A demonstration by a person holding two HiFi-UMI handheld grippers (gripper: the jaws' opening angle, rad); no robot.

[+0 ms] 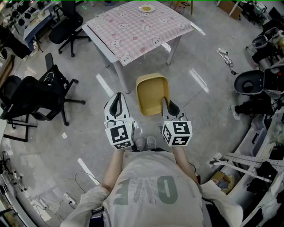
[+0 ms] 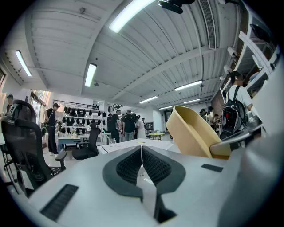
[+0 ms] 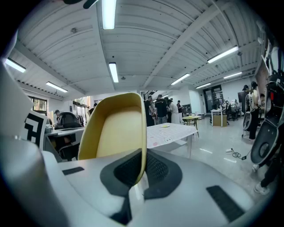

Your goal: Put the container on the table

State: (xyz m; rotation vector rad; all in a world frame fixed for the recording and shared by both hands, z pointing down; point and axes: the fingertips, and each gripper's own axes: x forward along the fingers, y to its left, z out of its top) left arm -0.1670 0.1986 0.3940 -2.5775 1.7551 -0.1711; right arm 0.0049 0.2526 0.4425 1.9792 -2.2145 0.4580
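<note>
A tan rectangular container [image 1: 152, 94] hangs in the air over the floor, held by its right rim in my right gripper [image 1: 169, 106]. In the right gripper view the container [image 3: 116, 128] stands on edge with its rim pinched between the shut jaws [image 3: 141, 170]. My left gripper [image 1: 116, 105] is shut on nothing, a little left of the container. In the left gripper view the container [image 2: 191, 132] shows at the right. The table [image 1: 120, 40], with a pink patterned cloth, stands ahead of me.
A small yellow plate [image 1: 146, 8] lies at the table's far edge. Black office chairs [image 1: 37, 95] stand to the left, and another chair [image 1: 254, 82] plus cluttered gear to the right. Several people stand in the distance [image 2: 123, 126].
</note>
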